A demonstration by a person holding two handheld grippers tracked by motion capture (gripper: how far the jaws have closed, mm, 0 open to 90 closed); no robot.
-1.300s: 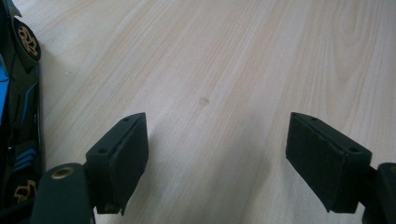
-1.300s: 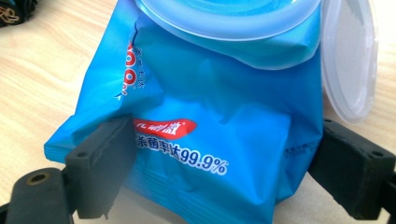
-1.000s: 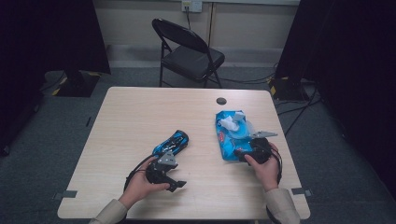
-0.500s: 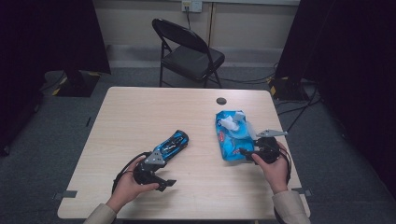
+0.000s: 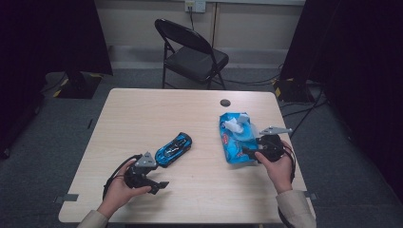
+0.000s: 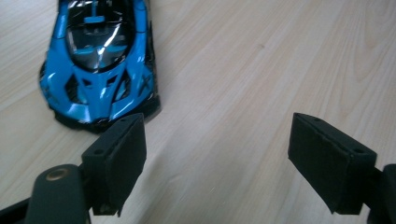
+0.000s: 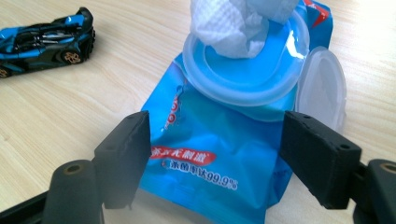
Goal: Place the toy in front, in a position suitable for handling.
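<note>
Blue wipes pack (image 7: 219, 154) hides its near end between the right gripper's (image 7: 215, 158) parted jaws.

Bare worktop (image 5: 157, 118) lies open left of and beyond the blue toy car (image 5: 174, 148), up to the far edge. Between the car and the wet-wipes pack (image 5: 235, 137) to its right runs a clear lane. A small black disc (image 5: 225, 102) sits beyond that pack.

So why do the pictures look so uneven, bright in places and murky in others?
High view: the table is lit, the surrounding room falls into dark. Left gripper view: glare streaks the toy car's glossy roof. Right gripper view: the wet wipes pack shines with reflections, and the wipe on top looks washed out.
</note>
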